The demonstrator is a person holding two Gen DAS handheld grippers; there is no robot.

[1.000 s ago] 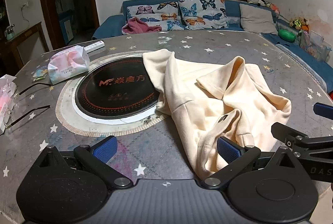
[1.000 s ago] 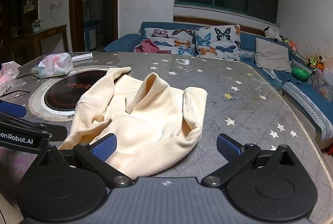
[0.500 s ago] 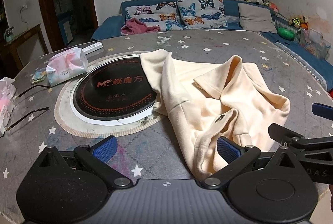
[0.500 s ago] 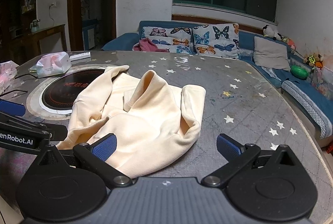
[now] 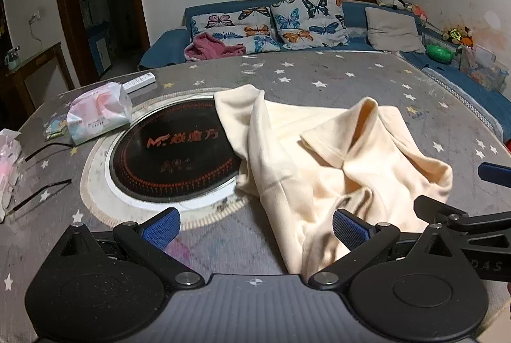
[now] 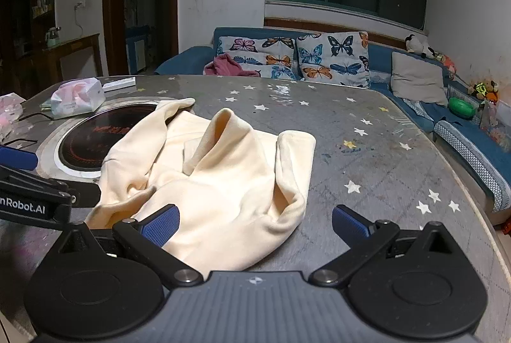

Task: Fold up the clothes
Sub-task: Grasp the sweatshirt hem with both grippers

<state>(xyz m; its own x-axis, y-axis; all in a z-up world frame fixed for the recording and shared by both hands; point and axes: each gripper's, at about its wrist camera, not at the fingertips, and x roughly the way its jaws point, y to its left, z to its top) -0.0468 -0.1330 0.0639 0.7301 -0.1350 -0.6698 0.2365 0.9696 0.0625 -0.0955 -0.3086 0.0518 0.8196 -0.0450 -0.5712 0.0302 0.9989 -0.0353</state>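
We hold both grippers spread wide and empty over the table (image 6: 367, 158). The crumpled cream garment (image 5: 335, 158) lies at one o'clock from our left gripper (image 5: 255, 226), and at eleven o'clock from our right gripper (image 6: 255, 223), partly overlapping the round cooktop (image 5: 172, 161).

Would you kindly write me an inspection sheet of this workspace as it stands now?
Surface: round star-patterned table with an inset induction cooker.
Job's things: cream garment crumpled, one edge over the cooker.
Clutter: tissue pack, remote control, pink-and-white packet at the table's left edge.
Grippers: left gripper and right gripper open, holding nothing.
Cables: thin dark wires near the left edge.
Surroundings: blue sofa, butterfly cushions.
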